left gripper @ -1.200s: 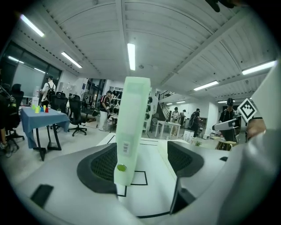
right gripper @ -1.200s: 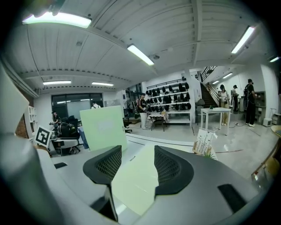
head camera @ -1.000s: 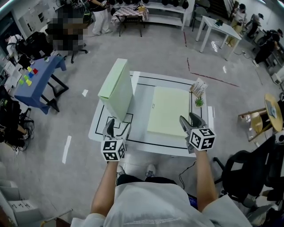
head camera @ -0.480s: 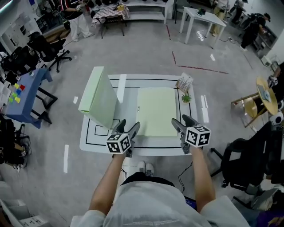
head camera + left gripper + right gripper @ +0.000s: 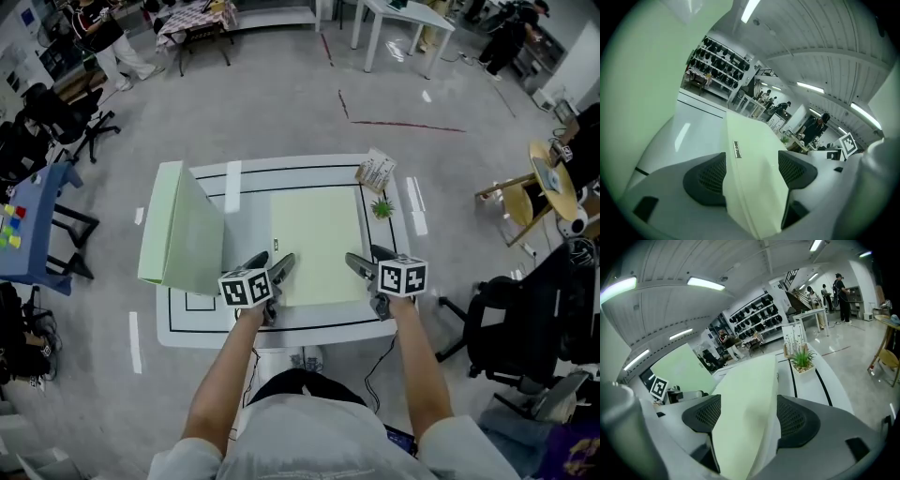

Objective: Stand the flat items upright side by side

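A pale green flat box (image 5: 317, 242) lies flat in the middle of the white table (image 5: 246, 324). A second green box (image 5: 183, 232) stands upright at the table's left side. My left gripper (image 5: 270, 264) is at the flat box's near left corner. That corner (image 5: 750, 154) sits between its spread jaws, which stand open. My right gripper (image 5: 366, 258) is at the near right corner (image 5: 745, 399). Its jaws have just been opening and stand open round the corner. The upright box (image 5: 682, 365) shows behind in the right gripper view.
A small potted plant (image 5: 382, 207) and a card stand (image 5: 375, 171) sit at the table's far right corner. A black chair (image 5: 511, 337) is to the right of the table and a blue table (image 5: 28, 220) to the left. My legs are at the near edge.
My left gripper has swung right from in front of the upright box to the flat box's near left corner. The right gripper has dropped onto the near right corner, jaws wider.
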